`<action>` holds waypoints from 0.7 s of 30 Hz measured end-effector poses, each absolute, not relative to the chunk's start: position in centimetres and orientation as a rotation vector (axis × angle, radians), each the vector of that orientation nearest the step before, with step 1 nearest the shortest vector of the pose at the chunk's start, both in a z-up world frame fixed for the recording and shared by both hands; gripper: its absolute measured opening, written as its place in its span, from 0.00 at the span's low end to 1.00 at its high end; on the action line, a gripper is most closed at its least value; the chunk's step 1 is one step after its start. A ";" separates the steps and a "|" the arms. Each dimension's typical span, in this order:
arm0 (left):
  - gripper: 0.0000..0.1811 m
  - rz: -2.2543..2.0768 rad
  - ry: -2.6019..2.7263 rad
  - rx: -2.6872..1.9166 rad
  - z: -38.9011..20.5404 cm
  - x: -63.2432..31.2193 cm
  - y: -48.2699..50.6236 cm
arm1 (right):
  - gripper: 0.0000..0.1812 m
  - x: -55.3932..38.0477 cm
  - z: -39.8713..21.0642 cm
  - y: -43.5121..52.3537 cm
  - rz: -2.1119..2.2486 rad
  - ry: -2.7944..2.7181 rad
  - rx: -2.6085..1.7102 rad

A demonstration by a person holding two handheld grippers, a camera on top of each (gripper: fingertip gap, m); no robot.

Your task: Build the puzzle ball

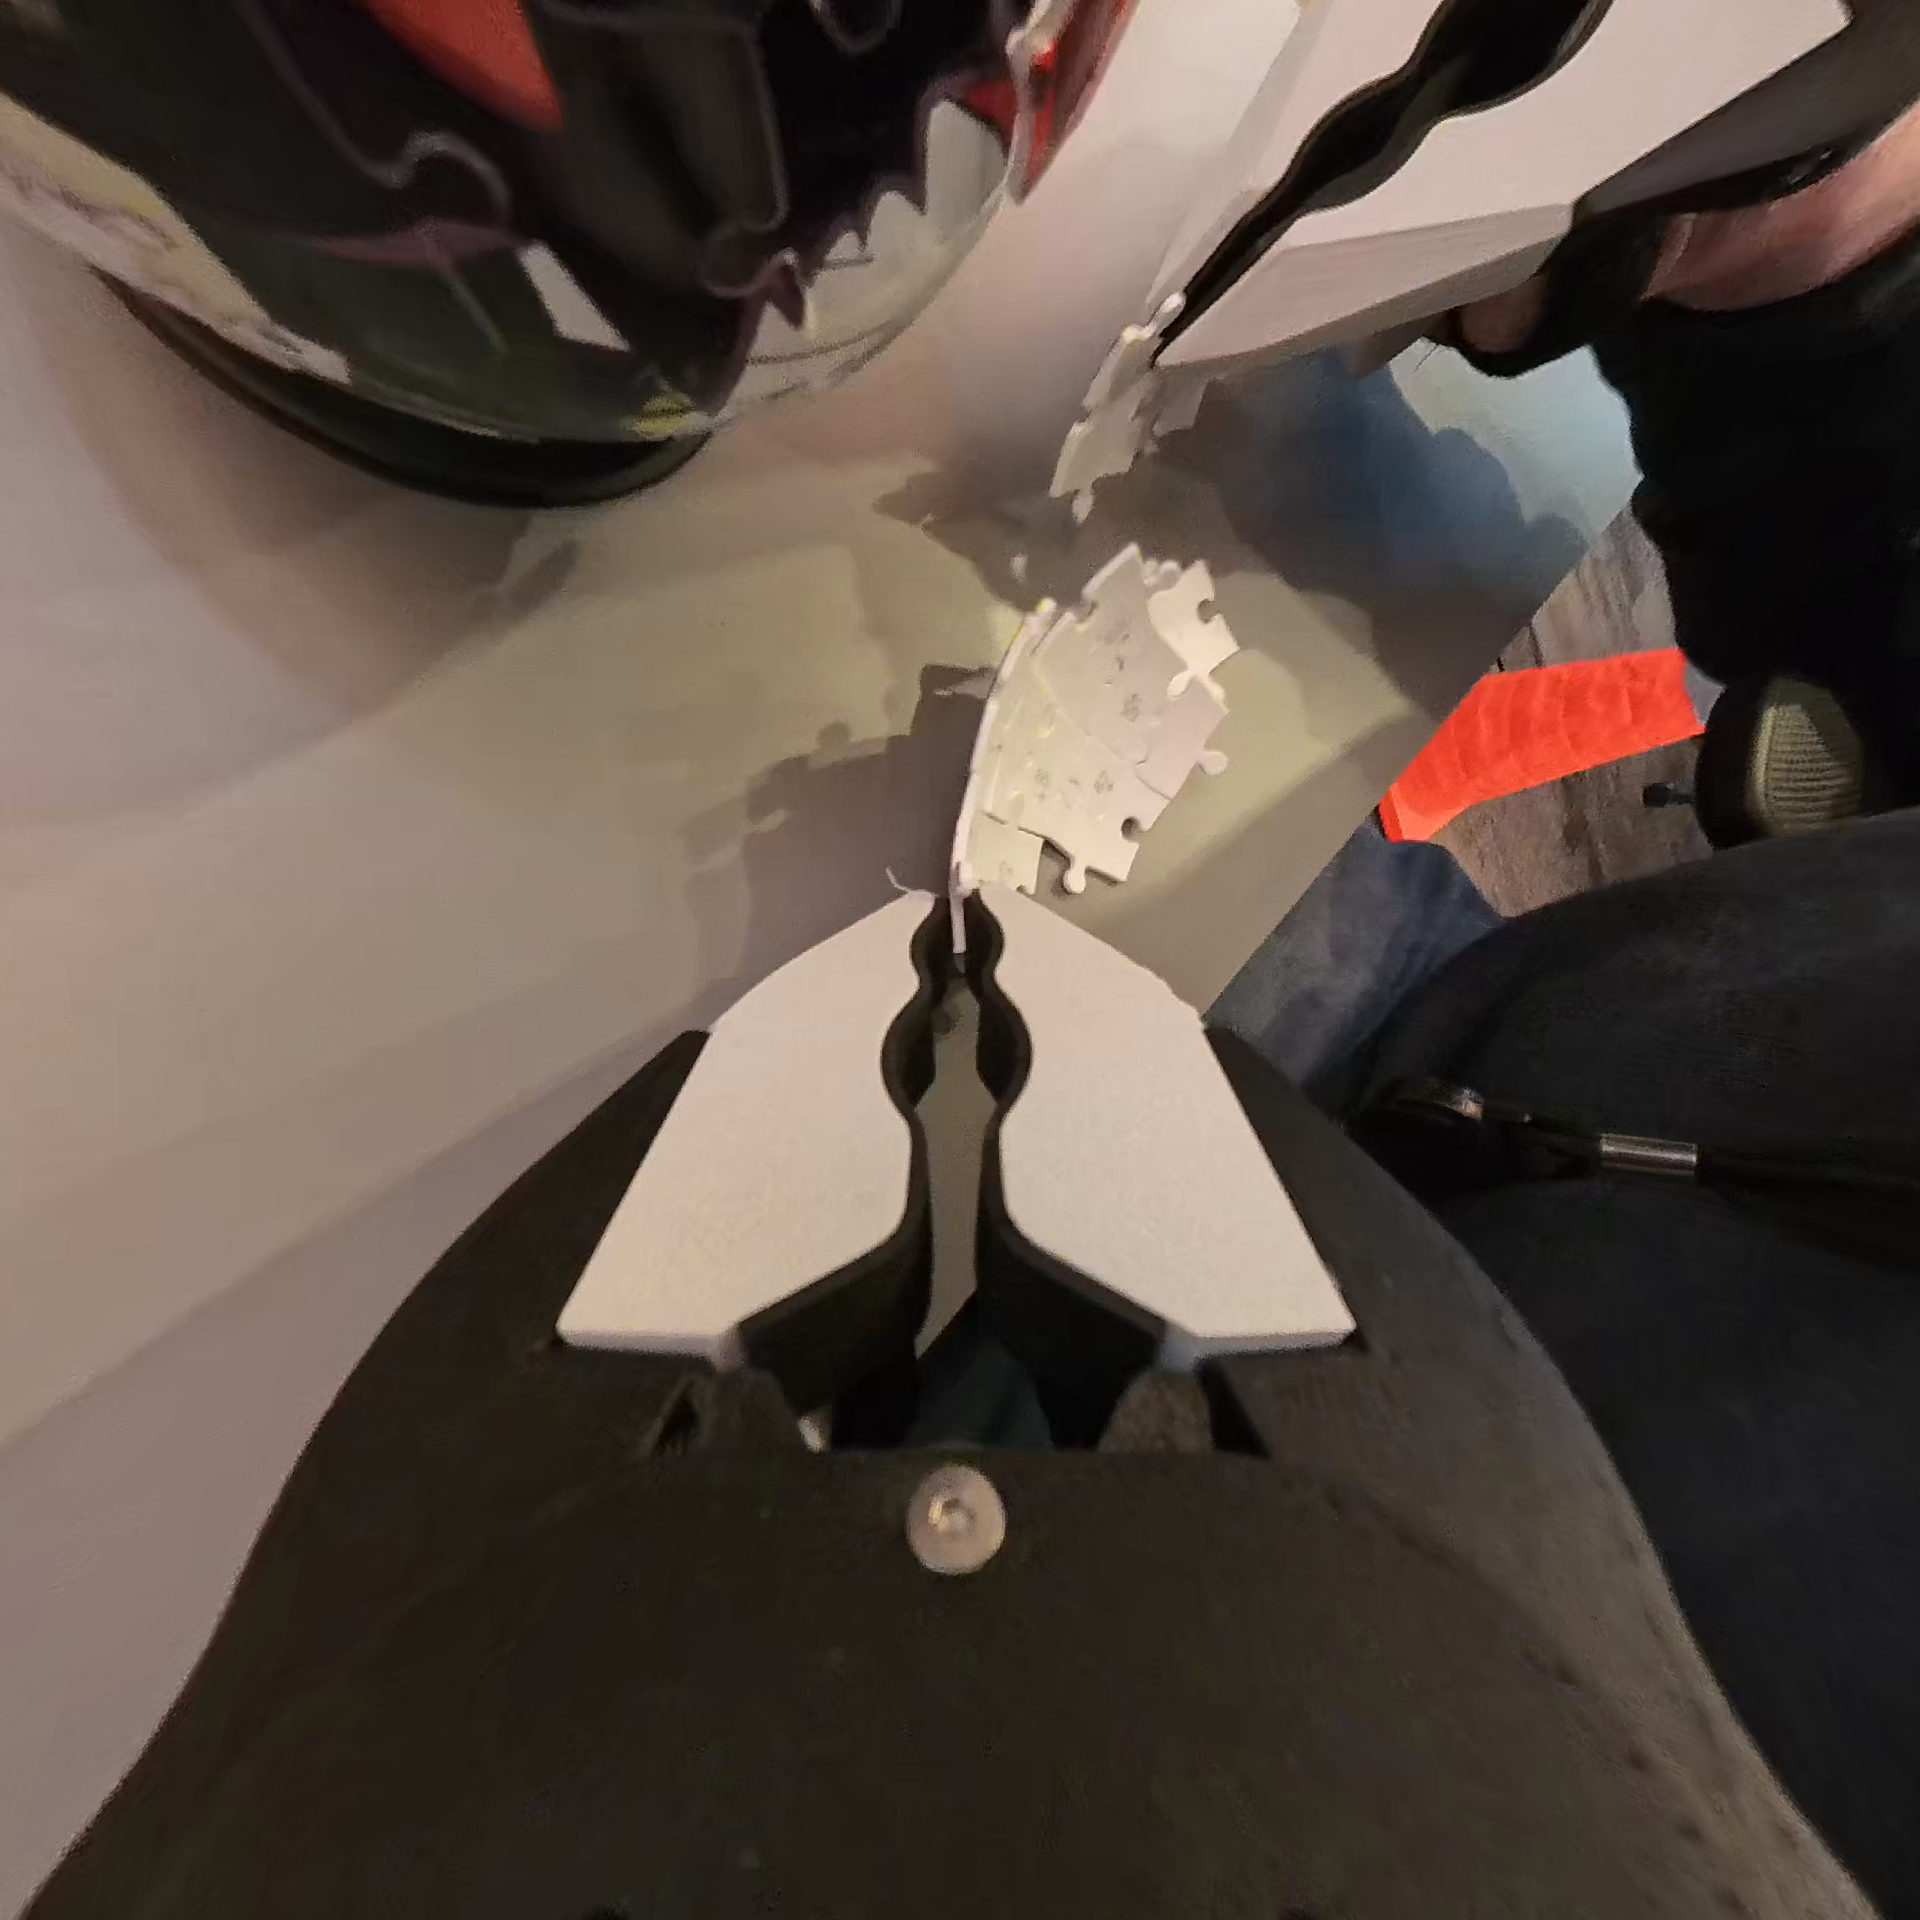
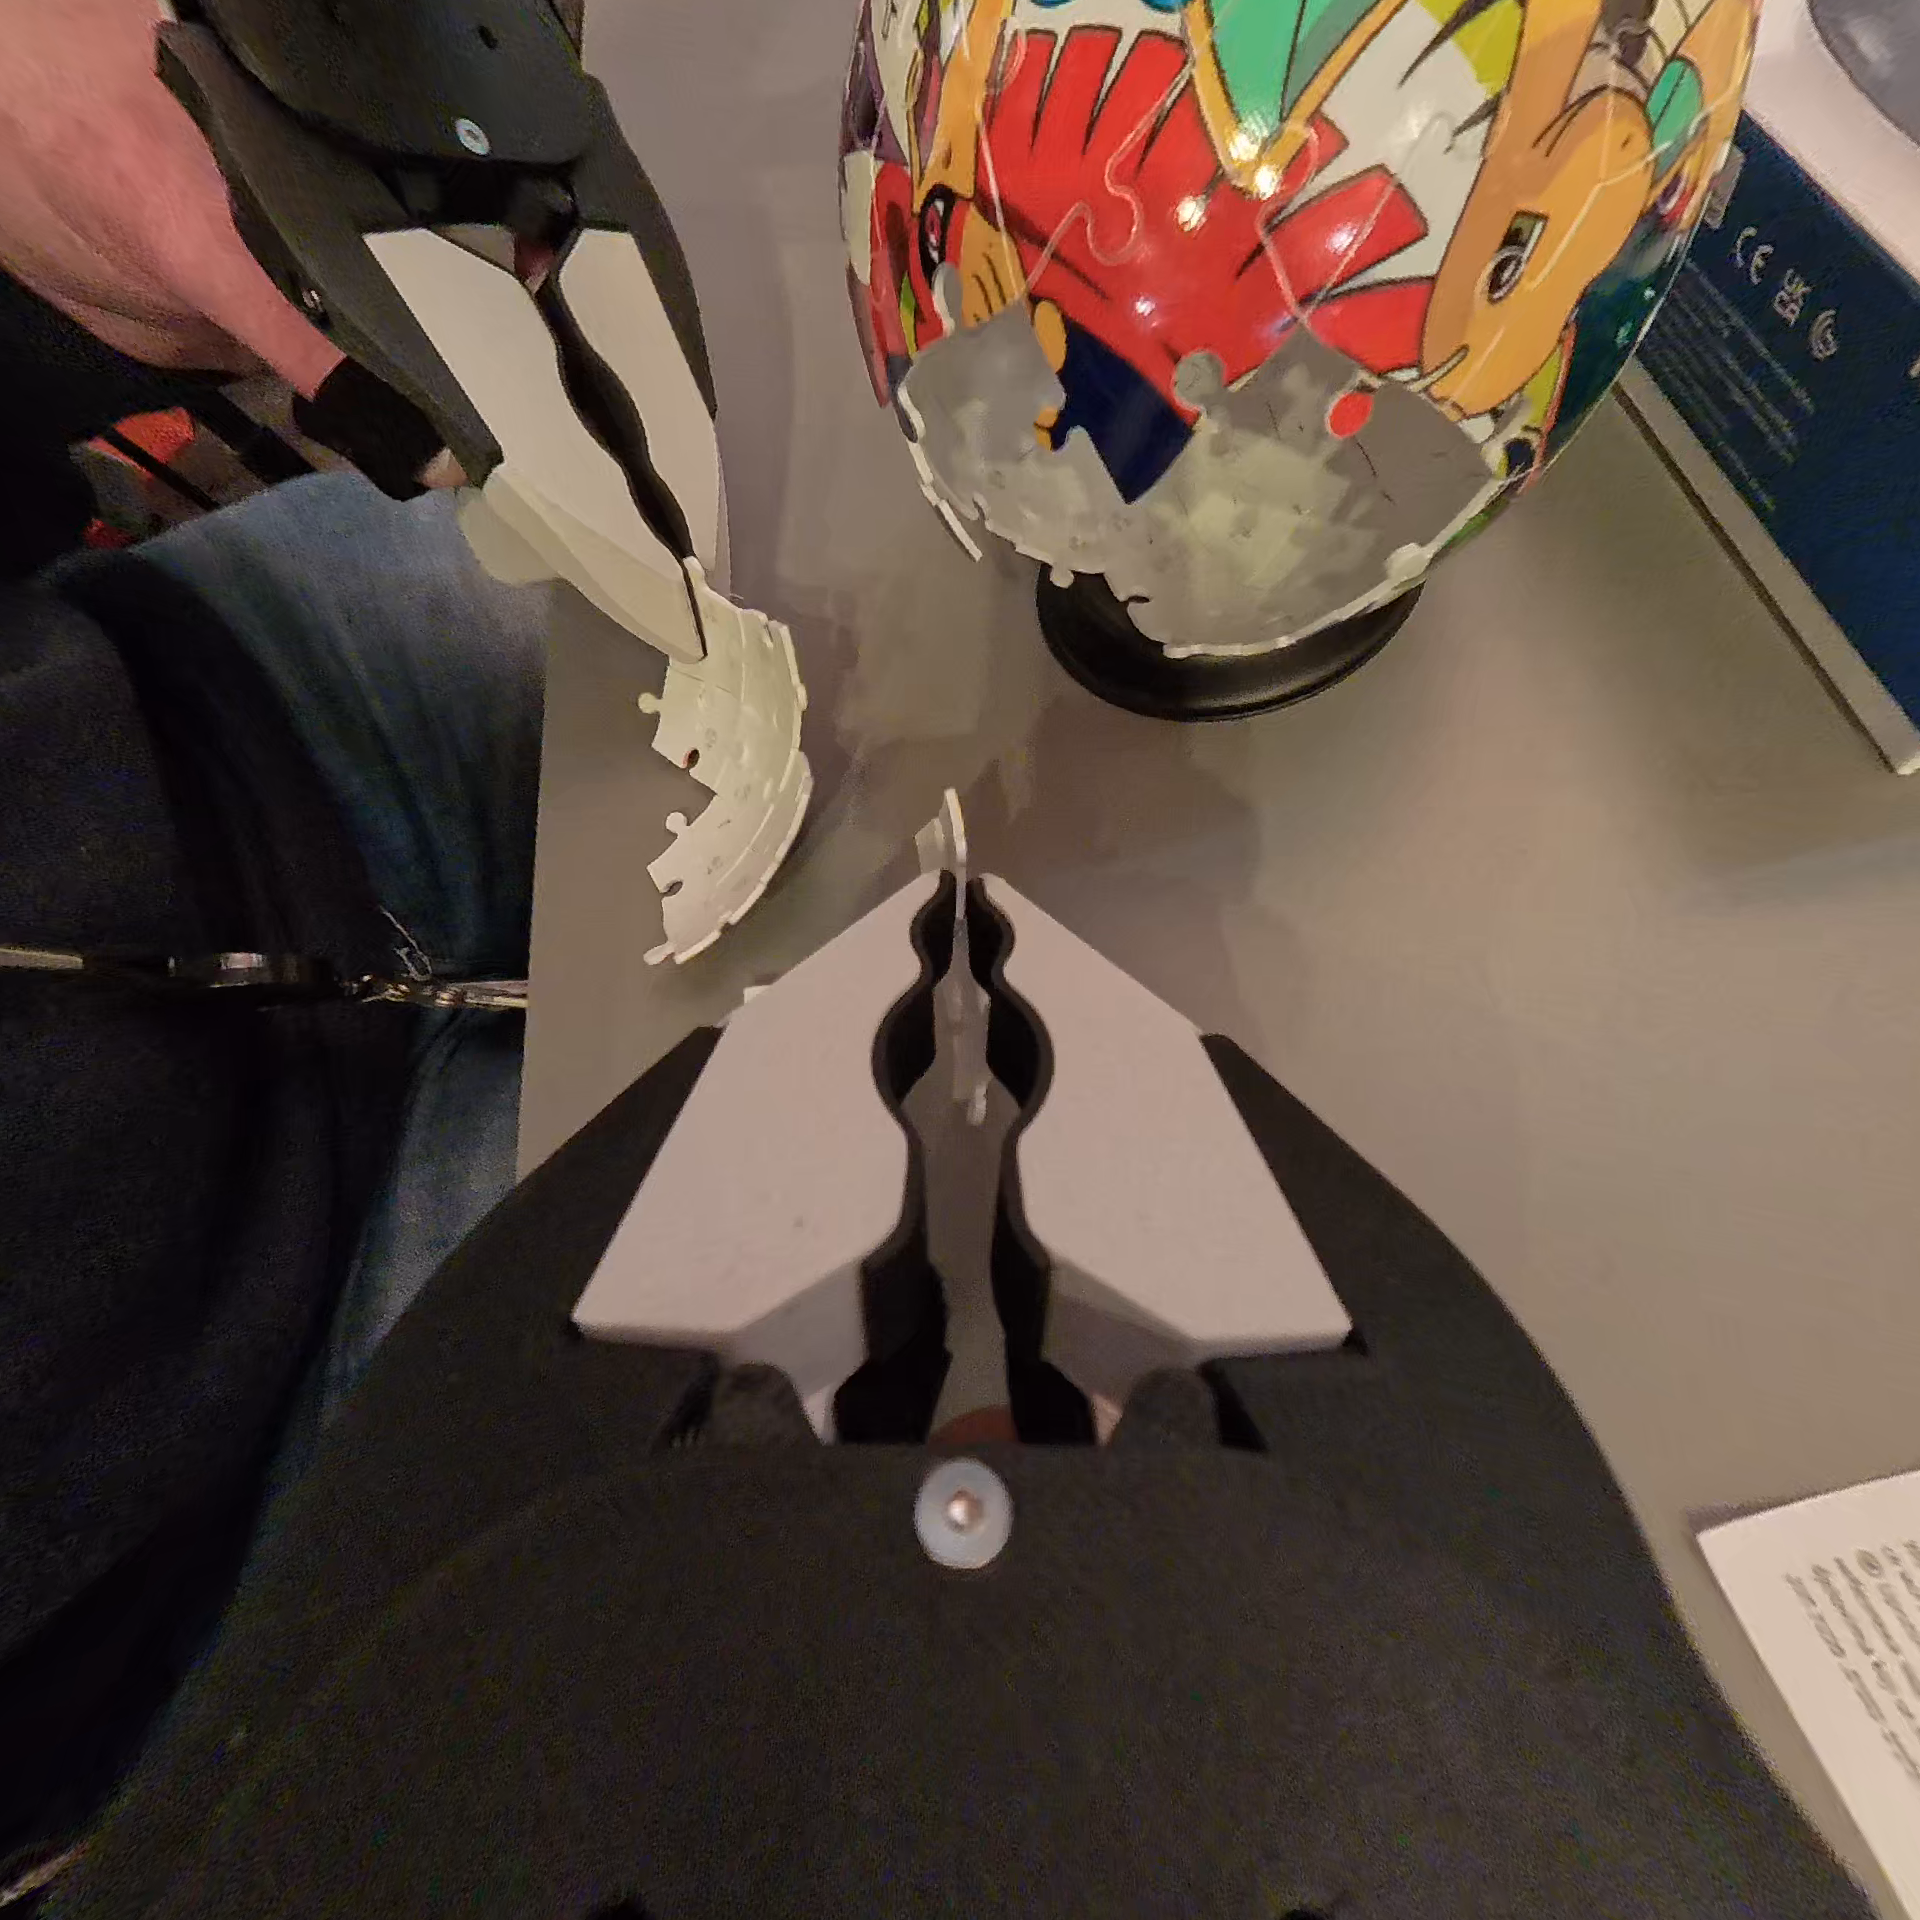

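The puzzle ball (image 2: 1278,260) is a colourful shell with a jagged opening low on its front, standing on a black ring stand (image 2: 1195,665); it shows blurred in the left wrist view (image 1: 499,208). My left gripper (image 1: 958,920) is shut on the edge of a curved white section of joined puzzle pieces (image 1: 1101,727), held above the table near its front edge; both show in the right wrist view (image 2: 691,613), the section (image 2: 738,790) hanging below. My right gripper (image 2: 953,883) is shut on a single white puzzle piece (image 2: 948,831), also seen in the left wrist view (image 1: 1117,416).
A dark blue box (image 2: 1787,416) lies right of the ball. A white printed sheet (image 2: 1829,1662) lies at the near right. The grey table (image 2: 1455,987) ends at the left, where a person's legs in dark trousers (image 2: 260,831) sit close.
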State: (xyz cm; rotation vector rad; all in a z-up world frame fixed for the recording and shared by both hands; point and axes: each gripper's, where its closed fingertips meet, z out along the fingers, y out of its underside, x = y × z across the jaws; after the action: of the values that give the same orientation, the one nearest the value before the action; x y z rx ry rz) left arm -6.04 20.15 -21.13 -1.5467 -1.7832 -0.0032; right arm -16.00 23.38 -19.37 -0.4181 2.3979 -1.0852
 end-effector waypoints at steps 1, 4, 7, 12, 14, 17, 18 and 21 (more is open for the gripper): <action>0.01 -0.023 -1.783 -1.567 -21.1 -5.8 20.0 | 0.00 -15.9 -19.3 23.4 -1.087 2.386 -0.409; 0.01 -0.067 -1.788 -1.613 -21.1 -5.3 19.5 | 0.00 -15.5 -18.9 23.3 -1.090 2.320 -0.374; 0.01 -0.084 -1.796 -1.663 -21.0 -5.1 18.7 | 0.00 -15.0 -18.8 23.4 -1.055 2.301 -0.379; 0.01 -0.076 -1.826 -1.750 -20.6 -5.1 17.3 | 0.00 -13.5 -19.1 23.4 -0.943 2.265 -0.410; 0.01 -0.076 -1.835 -1.778 -20.5 -5.0 16.9 | 0.00 -12.8 -19.9 23.4 -0.879 2.277 -0.441; 0.01 -0.079 -1.842 -1.823 -20.3 -4.8 16.6 | 0.00 -11.8 -20.5 23.0 -0.819 2.262 -0.432; 0.01 -0.082 -1.849 -1.841 -20.4 -4.7 16.5 | 0.00 -11.6 -20.7 22.9 -0.800 2.248 -0.423; 0.01 -0.095 -1.850 -1.872 -20.3 -4.6 16.4 | 0.00 -11.6 -21.3 22.5 -0.765 2.257 -0.393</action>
State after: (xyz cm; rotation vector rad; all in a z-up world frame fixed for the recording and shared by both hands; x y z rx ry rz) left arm -4.57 16.45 -20.29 -1.8723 -1.8500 -0.0951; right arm -11.56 22.46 -21.29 -0.3927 2.2571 -0.7650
